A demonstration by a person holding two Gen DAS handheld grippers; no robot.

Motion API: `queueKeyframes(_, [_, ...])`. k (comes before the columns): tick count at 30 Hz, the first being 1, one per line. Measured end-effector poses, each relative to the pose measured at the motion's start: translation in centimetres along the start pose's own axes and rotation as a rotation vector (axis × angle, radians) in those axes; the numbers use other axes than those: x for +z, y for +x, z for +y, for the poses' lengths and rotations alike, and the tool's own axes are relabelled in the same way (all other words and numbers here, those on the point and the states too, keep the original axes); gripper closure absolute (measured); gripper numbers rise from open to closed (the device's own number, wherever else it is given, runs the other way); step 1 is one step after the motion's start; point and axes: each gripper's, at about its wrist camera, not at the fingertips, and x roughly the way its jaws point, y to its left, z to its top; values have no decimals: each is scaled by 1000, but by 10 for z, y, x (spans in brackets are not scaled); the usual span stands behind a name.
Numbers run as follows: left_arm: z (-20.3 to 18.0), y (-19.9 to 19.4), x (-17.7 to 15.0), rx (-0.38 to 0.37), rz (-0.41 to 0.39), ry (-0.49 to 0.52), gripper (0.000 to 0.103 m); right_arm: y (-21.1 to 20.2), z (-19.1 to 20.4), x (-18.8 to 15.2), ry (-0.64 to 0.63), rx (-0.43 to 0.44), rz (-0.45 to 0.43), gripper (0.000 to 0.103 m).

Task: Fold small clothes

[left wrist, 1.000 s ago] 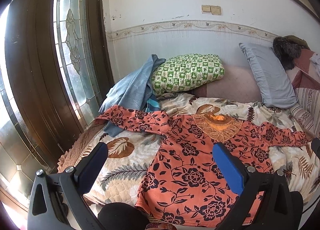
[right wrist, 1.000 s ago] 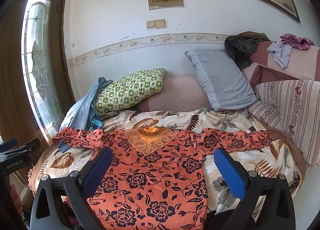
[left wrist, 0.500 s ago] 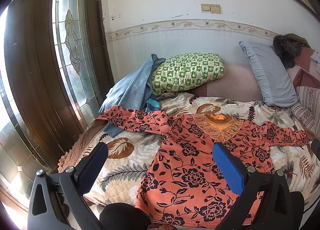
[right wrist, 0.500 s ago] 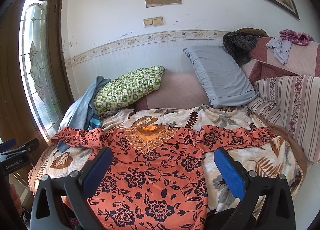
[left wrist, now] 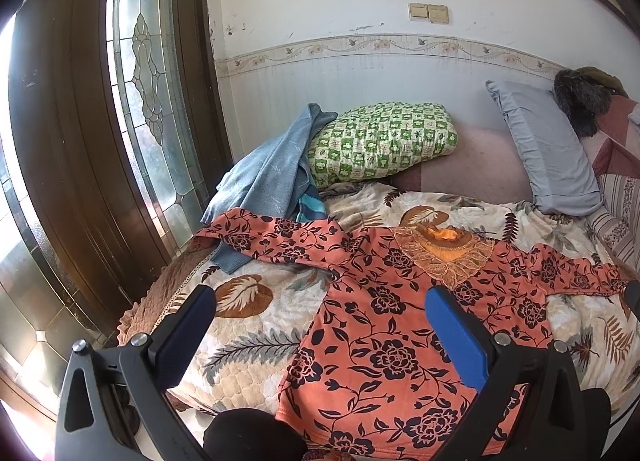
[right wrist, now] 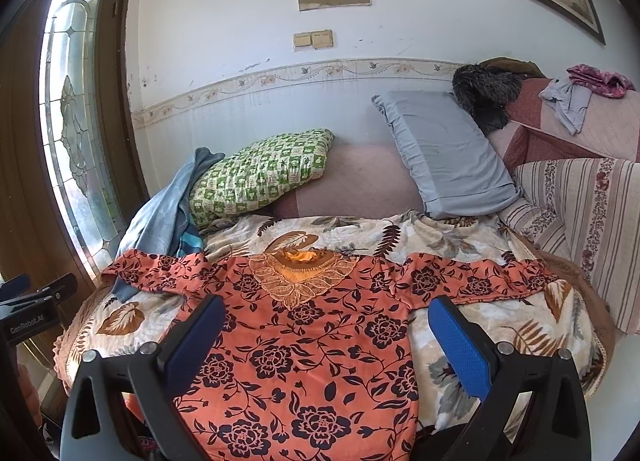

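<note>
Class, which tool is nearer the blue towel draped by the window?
Left. The left tool hovers open toward the blue towel's side of the shirt; the right tool hovers open farther across.

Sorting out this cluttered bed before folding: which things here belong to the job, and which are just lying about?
For the job:
orange floral top, spread flat
left gripper, right gripper, jaws open

Lying about:
green checked pillow
grey pillow
blue towel
</note>
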Motion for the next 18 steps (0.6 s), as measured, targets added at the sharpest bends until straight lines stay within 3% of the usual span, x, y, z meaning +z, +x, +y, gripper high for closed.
queueKeyframes(10, [-4, 21, 6, -4, 29, 13, 0, 20, -3, 4, -10, -11, 18, 0])
queueKeyframes(18, [-8, 57, 17, 26, 67, 8, 0, 52, -43, 15, 60, -83, 31, 0])
